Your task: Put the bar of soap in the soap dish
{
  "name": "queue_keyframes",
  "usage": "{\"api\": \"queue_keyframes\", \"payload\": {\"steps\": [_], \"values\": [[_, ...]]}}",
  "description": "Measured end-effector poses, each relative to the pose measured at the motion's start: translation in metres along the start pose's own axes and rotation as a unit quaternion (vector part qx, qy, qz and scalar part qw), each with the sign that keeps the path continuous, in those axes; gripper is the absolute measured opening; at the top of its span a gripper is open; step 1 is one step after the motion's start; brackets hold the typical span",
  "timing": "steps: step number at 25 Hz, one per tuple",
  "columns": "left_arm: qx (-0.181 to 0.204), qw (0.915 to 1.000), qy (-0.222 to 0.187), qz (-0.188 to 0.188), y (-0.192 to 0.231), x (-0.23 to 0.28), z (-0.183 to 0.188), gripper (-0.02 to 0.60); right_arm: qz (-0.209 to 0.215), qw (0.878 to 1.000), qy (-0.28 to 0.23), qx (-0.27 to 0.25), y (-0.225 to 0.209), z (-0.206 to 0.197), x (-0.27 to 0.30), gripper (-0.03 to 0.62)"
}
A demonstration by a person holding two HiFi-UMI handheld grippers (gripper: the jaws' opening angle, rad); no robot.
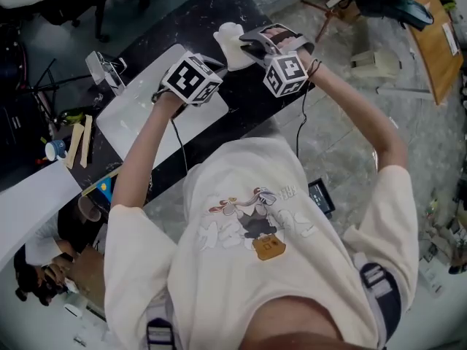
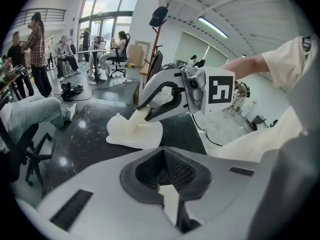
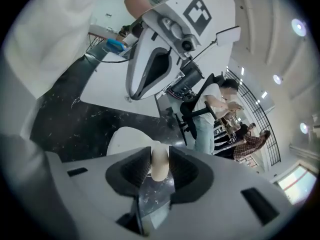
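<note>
Your right tool (image 3: 160, 160) pinches the cream soap bar (image 3: 160, 166) over the white wavy-edged soap dish (image 3: 125, 139); your left tool (image 2: 164, 186) is pressed together.

I log the bar of soap (image 3: 160, 161) as pale cream, a shade warmer than the off-white soap dish (image 3: 125, 138). The table (image 1: 182, 28) reads black, flecked and veined with white, and the board (image 1: 142, 115) on it is plain white. The left gripper (image 2: 166, 176) and right gripper (image 3: 160, 170) are both light grey with dark ribbed pads. The marker cubes (image 1: 191, 79) carry black squares on white. The person's shirt (image 1: 241, 261) is cream with a cartoon print in white, brown and orange.
</note>
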State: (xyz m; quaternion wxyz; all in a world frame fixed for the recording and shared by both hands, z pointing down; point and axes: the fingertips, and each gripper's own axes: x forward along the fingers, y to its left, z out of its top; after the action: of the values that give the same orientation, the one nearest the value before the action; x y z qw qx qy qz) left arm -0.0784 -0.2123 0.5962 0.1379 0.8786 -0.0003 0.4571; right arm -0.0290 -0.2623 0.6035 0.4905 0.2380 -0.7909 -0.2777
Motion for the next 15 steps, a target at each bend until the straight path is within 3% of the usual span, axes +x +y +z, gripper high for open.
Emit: {"api": "queue_keyframes", "payload": {"steps": [4, 7, 11, 15], "values": [[-0.004, 0.9999, -0.008, 0.005, -0.002, -0.004, -0.002, 0.008, 0.019, 0.997, 0.017, -0.067, 0.015, 0.012, 0.004, 0.115], [0.001, 1.0, -0.003, 0.002, -0.006, -0.003, -0.004, 0.008, 0.03, 0.996, 0.025, -0.075, 0.02, 0.018, 0.008, 0.117], [0.007, 0.9999, -0.009, 0.001, -0.01, -0.008, -0.004, 0.008, 0.044, 0.997, 0.046, -0.039, 0.02, 0.019, 0.017, 0.117], [0.009, 0.9999, -0.008, 0.004, -0.011, -0.012, -0.006, 0.008, 0.092, 0.993, 0.055, 0.046, 0.018, 0.016, 0.019, 0.123]]}}
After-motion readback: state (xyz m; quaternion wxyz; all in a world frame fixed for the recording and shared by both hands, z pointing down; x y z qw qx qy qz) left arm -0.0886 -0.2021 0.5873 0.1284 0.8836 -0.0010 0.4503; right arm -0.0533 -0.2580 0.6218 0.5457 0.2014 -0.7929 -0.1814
